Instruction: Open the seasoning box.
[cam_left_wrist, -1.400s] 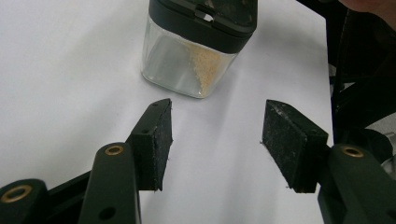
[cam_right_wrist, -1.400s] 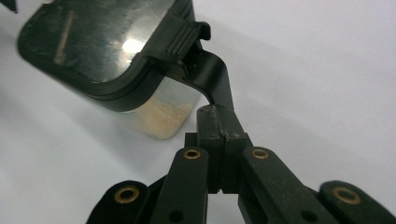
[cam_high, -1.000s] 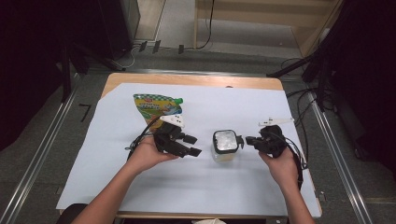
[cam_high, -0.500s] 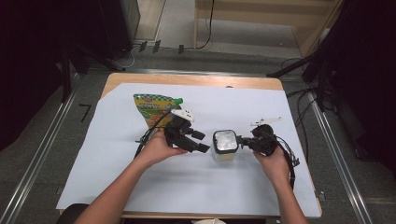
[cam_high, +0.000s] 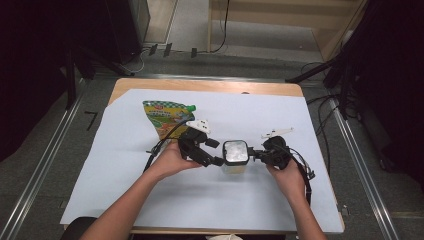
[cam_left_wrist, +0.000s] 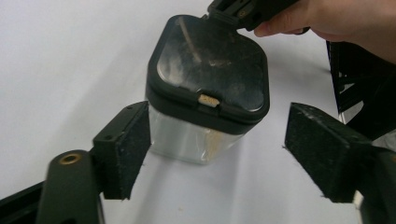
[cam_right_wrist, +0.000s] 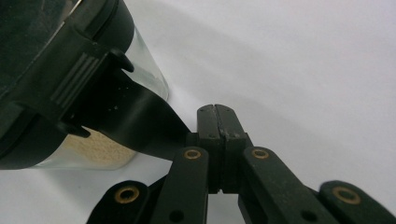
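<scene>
A clear square container (cam_high: 235, 152) with a black lid (cam_left_wrist: 210, 70) stands mid-table and holds beige grains at its bottom (cam_right_wrist: 88, 149). My left gripper (cam_high: 216, 152) is open at its left side. In the left gripper view the container sits just ahead of the gap between the pads (cam_left_wrist: 126, 144). My right gripper (cam_high: 256, 152) is shut, its tip against the lid's right edge. In the right gripper view the closed jaws (cam_right_wrist: 215, 112) touch a black flap (cam_right_wrist: 140, 126) hanging from the lid. Whether the flap is pinched is hidden.
A green printed pouch (cam_high: 162, 116) lies flat behind my left hand. White paper (cam_high: 300, 200) covers the wooden table (cam_high: 200, 85). Metal rails (cam_high: 45, 165) run along the floor on both sides. Cables trail from both grippers.
My left gripper has swung right until its open jaws reach the container. My right gripper has moved left up to the lid.
</scene>
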